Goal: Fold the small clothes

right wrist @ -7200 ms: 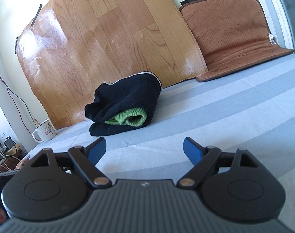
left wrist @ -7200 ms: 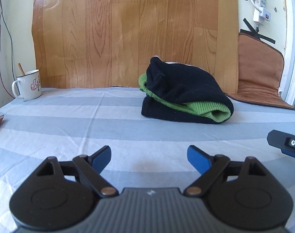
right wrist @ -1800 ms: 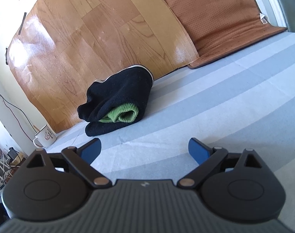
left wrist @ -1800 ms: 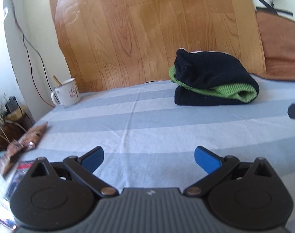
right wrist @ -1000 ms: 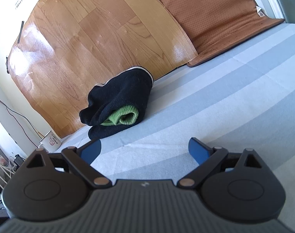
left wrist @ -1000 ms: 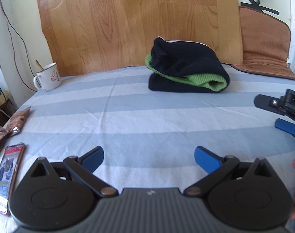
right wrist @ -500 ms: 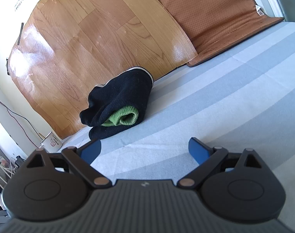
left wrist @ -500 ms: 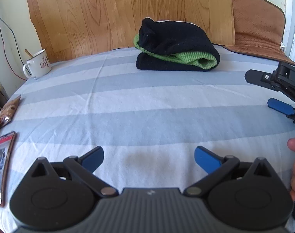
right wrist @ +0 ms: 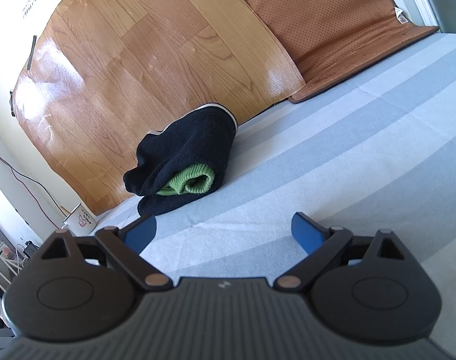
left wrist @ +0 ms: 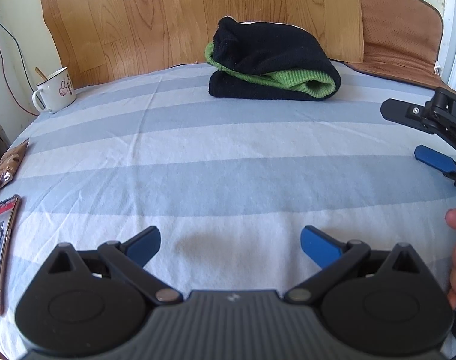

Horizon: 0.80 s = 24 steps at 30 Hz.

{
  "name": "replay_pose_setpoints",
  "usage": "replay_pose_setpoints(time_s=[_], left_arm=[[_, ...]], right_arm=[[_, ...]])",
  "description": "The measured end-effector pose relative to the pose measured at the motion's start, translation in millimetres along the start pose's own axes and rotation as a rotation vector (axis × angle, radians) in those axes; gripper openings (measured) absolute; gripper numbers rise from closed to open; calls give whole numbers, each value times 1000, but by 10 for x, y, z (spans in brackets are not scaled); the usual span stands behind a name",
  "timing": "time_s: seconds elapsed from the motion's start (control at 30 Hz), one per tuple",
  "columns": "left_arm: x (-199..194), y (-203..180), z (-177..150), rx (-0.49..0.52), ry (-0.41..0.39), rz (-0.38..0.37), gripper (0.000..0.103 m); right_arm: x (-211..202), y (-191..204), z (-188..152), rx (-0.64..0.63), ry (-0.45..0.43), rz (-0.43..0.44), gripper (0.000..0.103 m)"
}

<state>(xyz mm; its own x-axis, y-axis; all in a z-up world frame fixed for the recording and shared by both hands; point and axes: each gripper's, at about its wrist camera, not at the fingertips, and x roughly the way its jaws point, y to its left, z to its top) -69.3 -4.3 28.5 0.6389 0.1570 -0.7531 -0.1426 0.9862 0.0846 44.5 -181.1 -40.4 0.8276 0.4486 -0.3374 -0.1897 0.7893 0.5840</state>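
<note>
A folded black garment with a green knit cuff [left wrist: 272, 66] lies at the back of the striped sheet [left wrist: 228, 156], against the wood-pattern panel. It also shows in the right wrist view [right wrist: 186, 162], left of centre. My left gripper [left wrist: 230, 244] is open and empty, low over the sheet and well in front of the garment. My right gripper [right wrist: 224, 231] is open and empty, apart from the garment. The right gripper also shows at the right edge of the left wrist view [left wrist: 431, 138], held by a hand.
A white mug [left wrist: 55, 90] stands at the back left. A phone [left wrist: 1, 252] and a snack packet [left wrist: 7, 165] lie at the left edge. A brown mat [right wrist: 347, 30] leans at the back right. A wood-pattern panel [left wrist: 198, 12] backs the bed.
The left gripper has pulled back and tilted down, so the garment looks farther and the phone and right gripper come into view. Both grippers stay open and the garment has not moved.
</note>
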Motion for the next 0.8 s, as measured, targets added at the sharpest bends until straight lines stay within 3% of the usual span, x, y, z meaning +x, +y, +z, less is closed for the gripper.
replay_pose_setpoints(time_s=[0.8], left_arm=[[10,46,2,-30,9,-7,103]], right_arm=[[-3,1,2,0,0,-1,99]])
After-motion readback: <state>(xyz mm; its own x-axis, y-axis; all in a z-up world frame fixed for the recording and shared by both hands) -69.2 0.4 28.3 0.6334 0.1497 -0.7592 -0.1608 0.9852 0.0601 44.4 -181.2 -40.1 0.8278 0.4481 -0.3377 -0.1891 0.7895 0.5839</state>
